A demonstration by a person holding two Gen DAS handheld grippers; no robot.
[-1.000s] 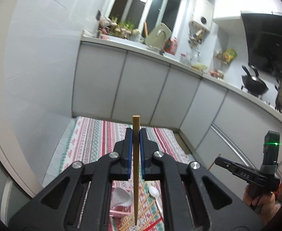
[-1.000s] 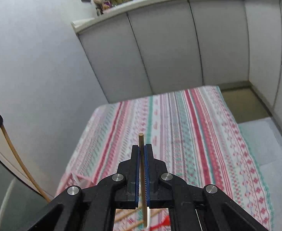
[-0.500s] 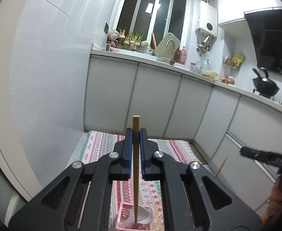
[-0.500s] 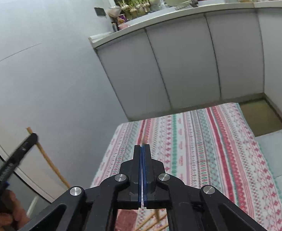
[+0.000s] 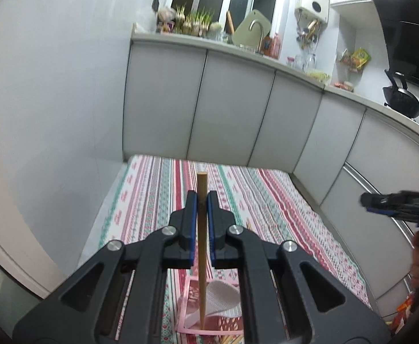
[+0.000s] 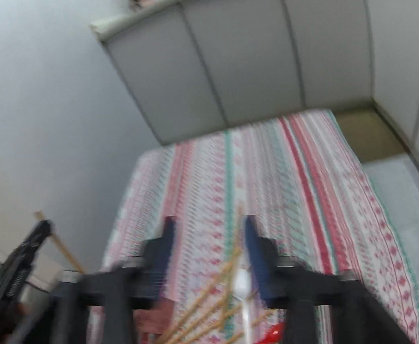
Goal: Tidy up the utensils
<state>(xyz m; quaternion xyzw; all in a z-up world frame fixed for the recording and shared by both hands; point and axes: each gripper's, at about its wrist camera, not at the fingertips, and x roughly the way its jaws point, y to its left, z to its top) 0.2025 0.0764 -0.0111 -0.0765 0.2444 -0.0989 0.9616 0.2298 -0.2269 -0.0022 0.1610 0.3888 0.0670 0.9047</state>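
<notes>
With its blue pads pinched in, the left tool clamps a single wooden chopstick held upright, top end poking above the fingertips, lower end hanging inside a pink plastic basket that sits on the striped red-green-white tablecloth covering the bench. A white perforated ladle-like piece lies in the same basket, just beside the stick.

Right tool is spread wide, nothing between its fingers. Right wrist view is motion-blurred; below the gap lie several loose wooden chopsticks, a white plastic spoon and a red item, too blurred to identify, all on the cloth. Whether the spoon touches the sticks I cannot tell.

Grey kitchen cabinets run behind the bench.
</notes>
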